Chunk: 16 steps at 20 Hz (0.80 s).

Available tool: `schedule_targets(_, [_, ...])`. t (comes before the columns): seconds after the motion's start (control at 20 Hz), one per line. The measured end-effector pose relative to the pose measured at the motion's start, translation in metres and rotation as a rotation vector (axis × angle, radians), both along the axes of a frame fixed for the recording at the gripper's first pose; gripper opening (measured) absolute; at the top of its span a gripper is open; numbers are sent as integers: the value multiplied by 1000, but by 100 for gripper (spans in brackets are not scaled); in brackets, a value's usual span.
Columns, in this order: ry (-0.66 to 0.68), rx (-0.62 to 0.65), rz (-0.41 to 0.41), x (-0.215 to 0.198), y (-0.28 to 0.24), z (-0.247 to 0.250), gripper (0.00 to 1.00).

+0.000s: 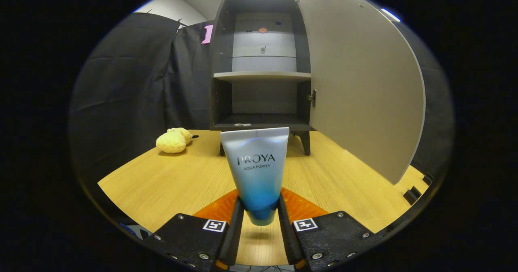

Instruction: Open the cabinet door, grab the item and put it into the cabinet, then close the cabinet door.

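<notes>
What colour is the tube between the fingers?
The tube is silvery white fading to blue, in the gripper view.

A pale wooden table (162,183) carries the open cabinet (261,61) at its far side — and a yellow sponge-like lump (173,140) just left of the cabinet's feet.

Tube (257,171) cap end hidden between the jaws, cabinet (261,61) legs partly behind tube

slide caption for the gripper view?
Gripper shut on blue-white cosmetic tube, facing dark wooden cabinet with grey door open.
</notes>
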<state>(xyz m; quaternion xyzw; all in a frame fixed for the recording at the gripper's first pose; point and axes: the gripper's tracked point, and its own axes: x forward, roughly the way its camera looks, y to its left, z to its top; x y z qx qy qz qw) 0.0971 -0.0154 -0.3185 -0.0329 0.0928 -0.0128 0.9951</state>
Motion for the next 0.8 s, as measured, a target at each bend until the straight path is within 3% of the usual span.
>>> schedule_targets(0.2, [-29, -10, -11, 10, -2, 60, 46])
schedule_targets(0.5, [-80, -61, 41, 35, 30, 155, 46])
schedule_targets(0.8, [-174, -94, 72, 92, 54, 247, 46])
